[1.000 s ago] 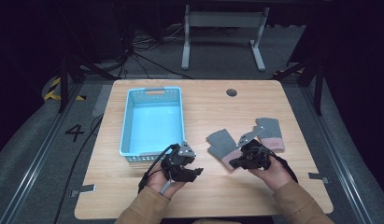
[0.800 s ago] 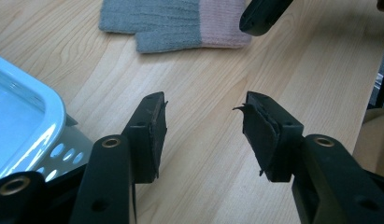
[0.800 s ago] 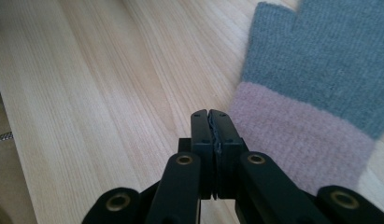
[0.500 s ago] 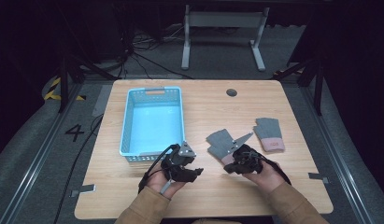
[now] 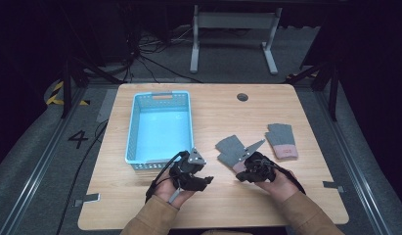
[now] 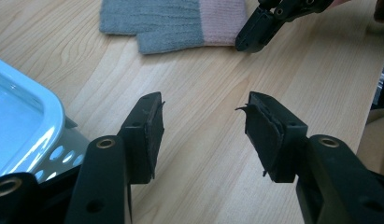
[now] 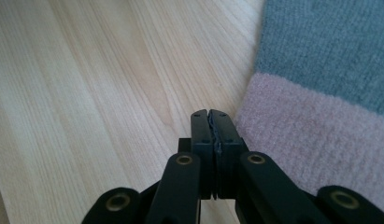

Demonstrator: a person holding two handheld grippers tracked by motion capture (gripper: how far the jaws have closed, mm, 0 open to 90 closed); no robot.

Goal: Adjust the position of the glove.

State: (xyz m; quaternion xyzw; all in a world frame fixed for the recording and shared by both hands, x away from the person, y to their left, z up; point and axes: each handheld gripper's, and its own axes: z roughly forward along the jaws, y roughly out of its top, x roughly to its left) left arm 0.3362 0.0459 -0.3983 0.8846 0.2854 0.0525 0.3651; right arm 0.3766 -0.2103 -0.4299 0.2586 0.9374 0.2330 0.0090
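Note:
Two grey knit gloves with pink cuffs lie on the wooden table. The nearer glove (image 5: pixel 230 148) is in the middle and the other glove (image 5: pixel 281 140) lies to its right. My right gripper (image 5: pixel 241 175) is shut with nothing in it, its tip at the edge of the nearer glove's pink cuff (image 7: pixel 311 140). In the right gripper view the shut tip (image 7: pixel 210 114) rests on bare wood just left of that cuff. My left gripper (image 5: pixel 207 180) is open and holds nothing, pointing right toward the glove (image 6: pixel 171 23); between its fingertips (image 6: pixel 203 105) is only table.
A light blue plastic basket (image 5: pixel 131 128) stands at the left of the table, its near corner (image 6: pixel 35 116) beside my left gripper. A round cable hole (image 5: pixel 242 97) is at the back of the table. Dark floor surrounds the table.
My right hand has shifted a little to the left and toward me, from between the gloves to the nearer glove's cuff. The left hand has stayed put.

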